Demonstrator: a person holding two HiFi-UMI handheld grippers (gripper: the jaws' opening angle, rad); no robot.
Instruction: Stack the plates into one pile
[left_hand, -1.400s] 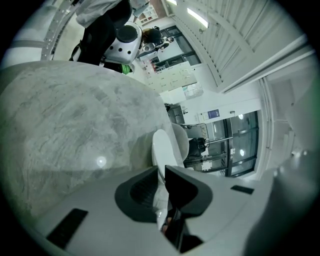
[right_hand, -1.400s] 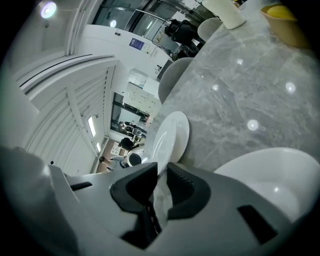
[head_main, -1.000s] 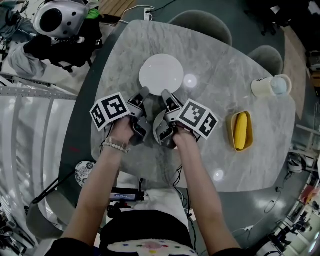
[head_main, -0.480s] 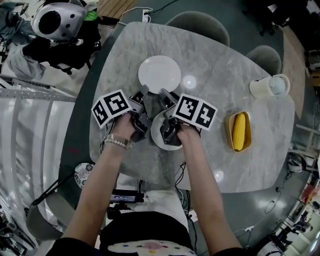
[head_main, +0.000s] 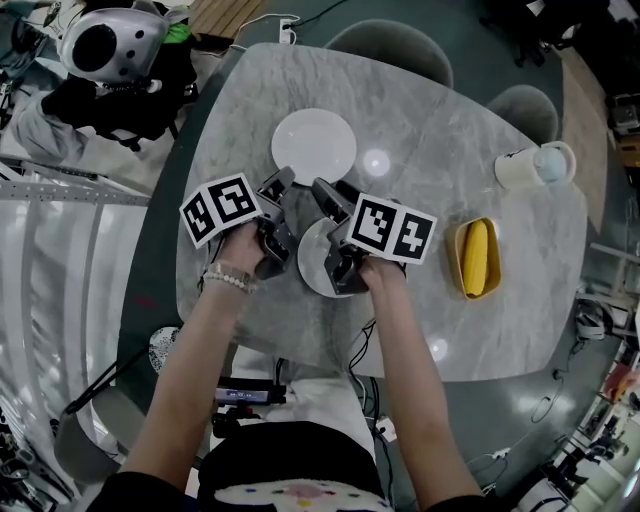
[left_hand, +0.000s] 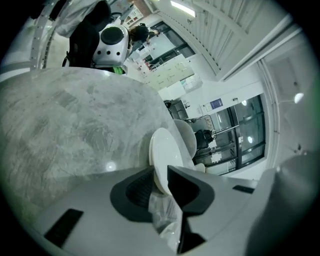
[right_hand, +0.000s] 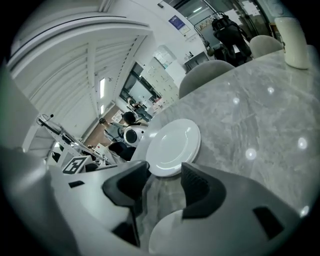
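Observation:
A white plate (head_main: 313, 146) lies flat on the grey marble table (head_main: 440, 150), just beyond both grippers; it also shows as the far plate (left_hand: 167, 147) (right_hand: 173, 146) in both gripper views. A second white plate (head_main: 312, 268) (right_hand: 165, 235) lies flat on the table under my right gripper (head_main: 326, 192) (right_hand: 165, 180). Its jaws have just been opening and now stand wide, with nothing pressed between them. My left gripper (head_main: 281, 183) (left_hand: 161, 182) sits at that plate's left rim. Its jaws have just been opening too and show a narrow gap, with a pale glossy rim (left_hand: 162, 217) deep behind the pads.
At the right stands a yellow tray (head_main: 466, 268) with a yellow banana-like thing in it. Behind it are a cream mug (head_main: 522, 170) and a pale blue cup (head_main: 556, 162). Two chairs (head_main: 392, 42) stand at the table's far side. A dark bag and a white helmet-like thing (head_main: 110, 45) sit past the far left edge.
The near plate, held tilted between both grippers before, now lies flat on the table. The right gripper rolled and its jaws spread wide; both hands stayed near the same spot.

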